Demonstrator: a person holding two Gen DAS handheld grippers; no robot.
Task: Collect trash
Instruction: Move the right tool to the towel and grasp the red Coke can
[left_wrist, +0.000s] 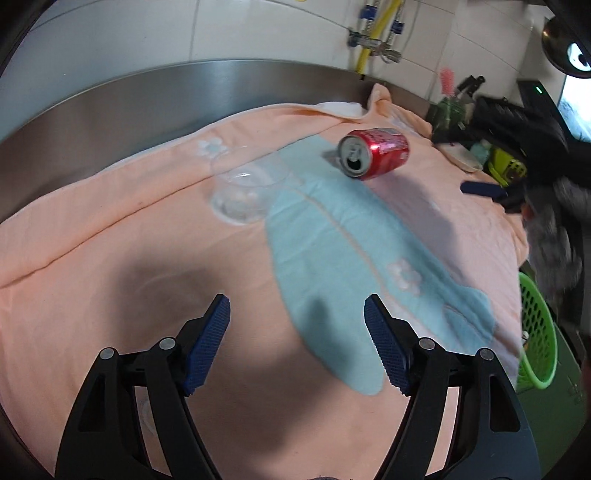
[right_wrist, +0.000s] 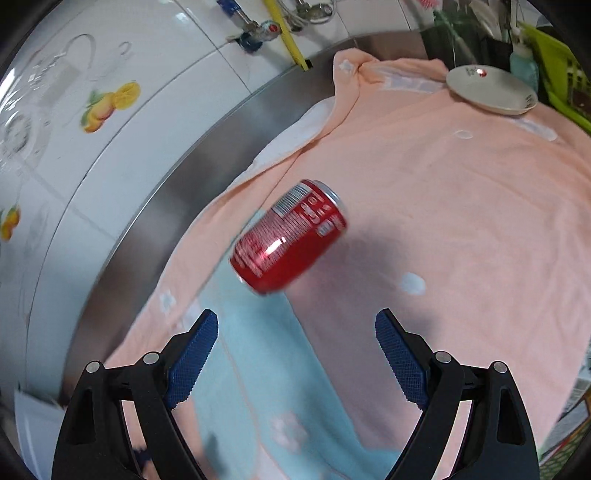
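A peach towel (left_wrist: 110, 266) with a pale blue panel (left_wrist: 332, 266) covers the steel counter (left_wrist: 110, 107), whose raised back edge meets a white tiled wall (right_wrist: 110, 74) with fruit decals and pipe fittings. At the towel's right edge in the left wrist view hangs a green basket (left_wrist: 535, 332), partly cut off. A white dish (right_wrist: 491, 92) sits on the far corner of the towel in the right wrist view, beside green and dark clutter too blurred to name. The red can (right_wrist: 291, 236) lies on its side on the towel, near where peach meets blue, its opened top facing the left camera (left_wrist: 375, 153). A clear cup (left_wrist: 243, 192) lies tipped over just left of the blue panel, apart from the can. The left gripper (left_wrist: 297, 321) hovers over the towel with jaws apart and nothing between them. The right gripper (right_wrist: 295, 332) has its jaws wide apart too, empty, with the can ahead of them and untouched.
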